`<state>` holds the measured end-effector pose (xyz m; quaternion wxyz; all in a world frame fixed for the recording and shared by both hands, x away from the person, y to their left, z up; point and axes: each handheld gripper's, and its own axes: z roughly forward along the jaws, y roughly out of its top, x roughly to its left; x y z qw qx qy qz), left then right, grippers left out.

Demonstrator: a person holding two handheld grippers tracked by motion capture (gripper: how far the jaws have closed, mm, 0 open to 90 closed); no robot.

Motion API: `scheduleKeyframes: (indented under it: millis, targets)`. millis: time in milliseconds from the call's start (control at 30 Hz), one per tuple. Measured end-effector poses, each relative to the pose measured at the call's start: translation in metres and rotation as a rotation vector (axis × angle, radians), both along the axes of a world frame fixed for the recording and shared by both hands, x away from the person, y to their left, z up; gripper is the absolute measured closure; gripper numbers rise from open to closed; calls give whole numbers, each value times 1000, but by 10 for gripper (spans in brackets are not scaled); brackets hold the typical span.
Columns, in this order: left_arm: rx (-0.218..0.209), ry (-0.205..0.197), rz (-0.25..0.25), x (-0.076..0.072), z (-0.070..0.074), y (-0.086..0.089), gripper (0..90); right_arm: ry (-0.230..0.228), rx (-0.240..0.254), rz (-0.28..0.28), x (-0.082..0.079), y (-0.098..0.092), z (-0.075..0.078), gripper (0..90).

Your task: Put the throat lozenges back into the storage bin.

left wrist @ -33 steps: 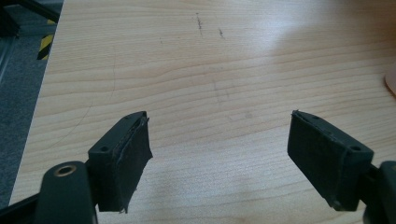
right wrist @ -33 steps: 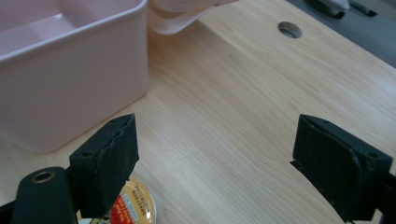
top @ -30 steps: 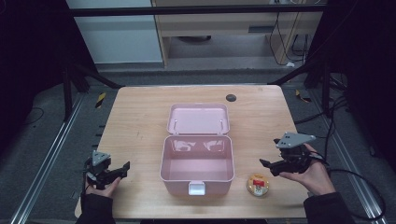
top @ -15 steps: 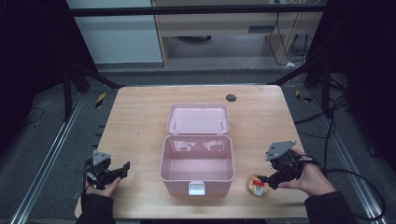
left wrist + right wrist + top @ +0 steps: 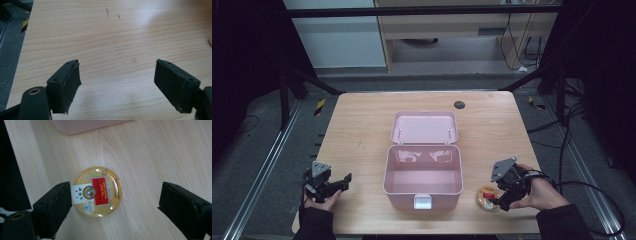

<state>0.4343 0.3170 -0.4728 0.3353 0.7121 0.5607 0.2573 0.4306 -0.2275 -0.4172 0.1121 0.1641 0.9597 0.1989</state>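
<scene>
Right gripper view: my right claw (image 5: 113,207) is wide open, jaws straddling a small round tin (image 5: 97,191) with a gold lid and red label, lying flat on the table (image 5: 155,152). One jaw sits just beside the tin's edge, the other well apart, so I'm off-centre. High view puts the tin (image 5: 486,196) near the table's front edge, just right of the open pink box (image 5: 423,170), right claw (image 5: 503,199) tilted down over it. Box looks empty, lid thrown back.

Left claw (image 5: 117,82) also wide open, holding nothing, bare wood under it; in high view it rests at the front left corner (image 5: 343,181), well apart from the box.

Handling guess: tin looks light, rigid, glossy lid, so likely slippery. It's low and flat, little rim height to catch. Best hold is across the rim at its widest line, jaws low to the table, centred first. A grip off the widest line could squirt it sideways or skid it along the wood. Not fragile, moderate squeeze should do.
</scene>
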Motion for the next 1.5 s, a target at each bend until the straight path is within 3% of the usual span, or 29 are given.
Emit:
scheduleKeyframes:
  millis: [300,567,1067,1500]
  targets:
    - [4,2,-3,0,-1,-1,201,33,-55,69,-2,5,-13,91]
    - [6,4,-3,0,-1,0,200,47,-91,96,-1,10,-24,87]
    - [17,11,-7,1,-2,-1,199,96,-170,106,5,18,-48,89]
    - [21,13,-10,2,-2,-2,200,147,-179,107,11,24,-58,169]
